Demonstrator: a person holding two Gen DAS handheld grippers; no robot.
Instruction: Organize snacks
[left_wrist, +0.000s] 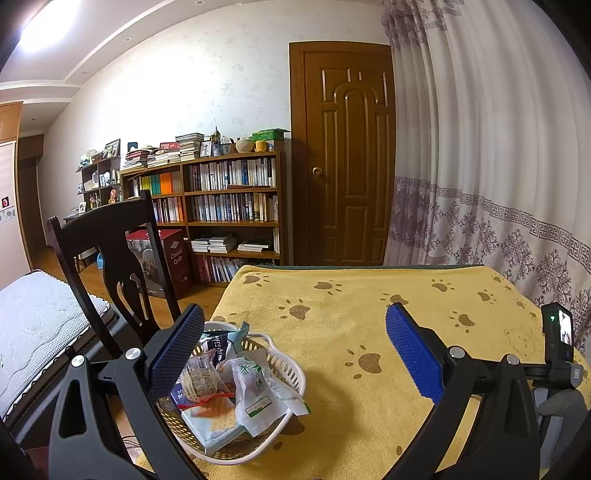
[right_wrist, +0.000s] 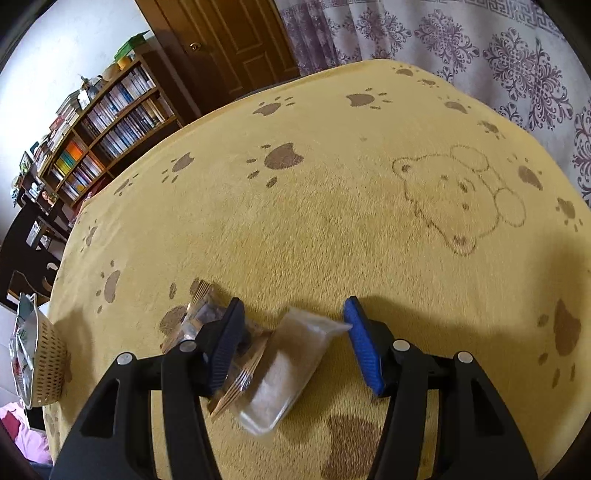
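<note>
Two wrapped snacks left loose on the yellow cloth (right_wrist: 332, 206) toward the near edge: pale packet (right_wrist: 288, 373) between the parted fingers of the right gripper (right_wrist: 291, 347), unclamped; clear-wrapped dark snack (right_wrist: 201, 314) just beside it, partly hidden by the left finger. Several packets (left_wrist: 255, 387) already piled in the white basket (left_wrist: 291, 369) at the left edge. Left gripper (left_wrist: 295, 354) spread wide, empty, above the basket's right side. Judged mostly done: two pieces to go.

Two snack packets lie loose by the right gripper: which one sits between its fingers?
The pale frosted packet, lying inside the open right gripper. The clear packet lies outside, partly hidden behind the gripper's left finger.
</note>
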